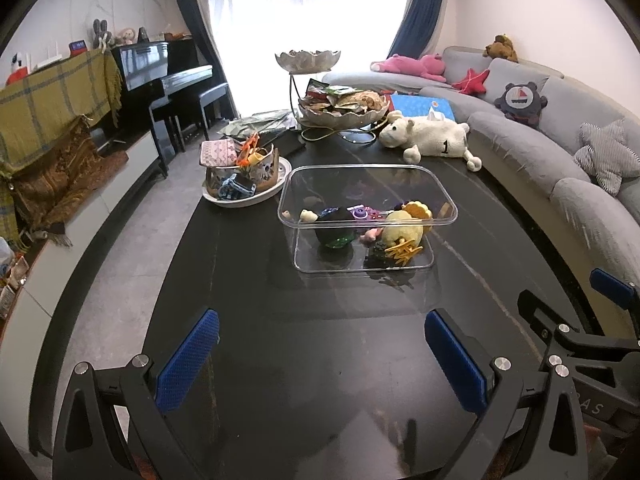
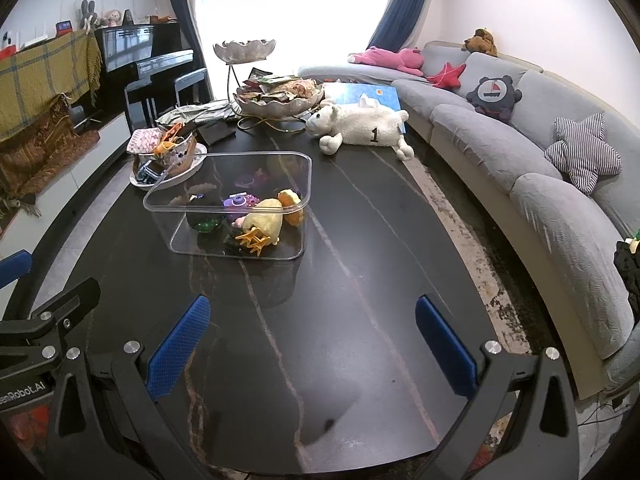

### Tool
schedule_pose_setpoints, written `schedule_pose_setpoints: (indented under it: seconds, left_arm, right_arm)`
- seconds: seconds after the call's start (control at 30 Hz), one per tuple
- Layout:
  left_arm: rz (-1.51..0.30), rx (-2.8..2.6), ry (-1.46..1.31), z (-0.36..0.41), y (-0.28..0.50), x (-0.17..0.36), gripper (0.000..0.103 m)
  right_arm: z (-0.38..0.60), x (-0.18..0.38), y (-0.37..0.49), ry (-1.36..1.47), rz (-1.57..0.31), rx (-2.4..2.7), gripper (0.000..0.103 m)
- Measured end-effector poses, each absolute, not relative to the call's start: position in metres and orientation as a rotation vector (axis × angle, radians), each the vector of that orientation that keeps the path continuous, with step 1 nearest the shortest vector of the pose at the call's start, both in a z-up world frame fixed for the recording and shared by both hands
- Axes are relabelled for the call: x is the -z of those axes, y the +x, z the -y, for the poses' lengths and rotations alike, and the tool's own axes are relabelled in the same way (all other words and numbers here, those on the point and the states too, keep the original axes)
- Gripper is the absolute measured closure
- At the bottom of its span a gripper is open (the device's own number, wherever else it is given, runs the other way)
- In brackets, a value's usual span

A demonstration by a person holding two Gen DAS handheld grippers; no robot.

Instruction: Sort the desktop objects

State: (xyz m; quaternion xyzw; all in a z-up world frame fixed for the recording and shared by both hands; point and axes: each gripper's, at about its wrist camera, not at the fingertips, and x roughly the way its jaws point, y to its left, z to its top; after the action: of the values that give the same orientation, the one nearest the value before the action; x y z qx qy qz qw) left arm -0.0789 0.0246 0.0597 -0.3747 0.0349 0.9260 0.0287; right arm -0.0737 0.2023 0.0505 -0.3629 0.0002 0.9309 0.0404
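black stone worktop (image 1: 248,360) carries all items. clear plastic bin (image 1: 366,220) stands at centre, holding a yellow plush toy (image 1: 402,232), a dark green ball (image 1: 334,236) and an orange hair clip (image 1: 404,251). white plate (image 1: 244,196) with clutter touches the bin's left rear corner. left gripper (image 1: 320,364) and right gripper (image 2: 312,348) hover over the near worktop, jaws wide, holding nothing.

The clear rectangular plastic bin (image 1: 367,216) sits upright mid-worktop, holding a yellow plush toy (image 1: 402,234), an orange plastic hair claw (image 1: 403,254), a purple round toy (image 1: 361,213) and a dark glittery ball (image 1: 335,234), all piled toward its near right side.
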Motion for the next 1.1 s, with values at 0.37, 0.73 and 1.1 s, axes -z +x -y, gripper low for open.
schedule_pose_setpoints:
  seconds: [0.37, 0.73, 1.1]
  left_arm:
    - [-0.137, -2.888, -1.123, -0.0237, -0.0747, -0.0598, 0.001]
    - [-0.12, -2.887, -1.13, -0.0225, -0.0749, -0.0597, 0.001]
    - [-0.115, -2.875, -1.141, -0.0234, -0.0753, -0.0566, 0.001]
  right_arm:
    - [-0.1999, -0.0495, -0.0737, -1.118, 0.008, -2.853, 0.001]
    - [-0.2004, -0.0484, -0.0752, -1.117, 0.01, -2.85, 0.001]
    - [-0.1999, -0.0462, -0.0753, -1.125, 0.016, -2.843, 0.001]
